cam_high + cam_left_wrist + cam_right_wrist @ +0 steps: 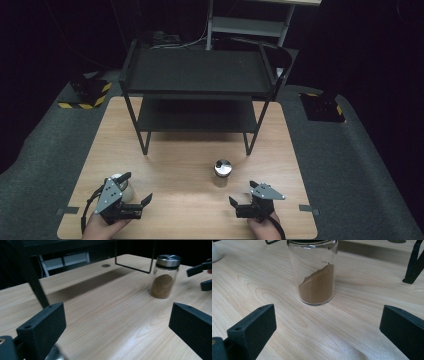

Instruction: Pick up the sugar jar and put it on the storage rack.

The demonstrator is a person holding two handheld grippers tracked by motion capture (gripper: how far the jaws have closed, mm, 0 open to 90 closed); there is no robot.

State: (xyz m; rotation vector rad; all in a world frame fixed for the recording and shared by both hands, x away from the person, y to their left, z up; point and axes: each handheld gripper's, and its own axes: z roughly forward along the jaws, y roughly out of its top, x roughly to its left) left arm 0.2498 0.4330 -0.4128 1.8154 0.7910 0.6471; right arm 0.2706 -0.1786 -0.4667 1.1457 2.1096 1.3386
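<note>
Fingers on both grippers stand wide apart with nothing between them. On the right gripper (243,200), low at the near edge of the bench (165,170), they point toward a glass spice jar (222,171) that stands upright just ahead, so this looks like the start of a reach for it. In the right gripper view the jar (316,277) sits squarely between the two black fingers (252,327) but well short of them, its brown powder banked up to one side. The left gripper (131,191) rests at the near left corner, next to a small pale object (120,179) that I cannot identify. From its own view the jar (165,277) shows a metal lid. Behind stands a black two-tier shelf rack (195,75), both tiers bare, probably where the jar belongs. Faint small print near the powder line is too small to read; no brand shows.
</note>
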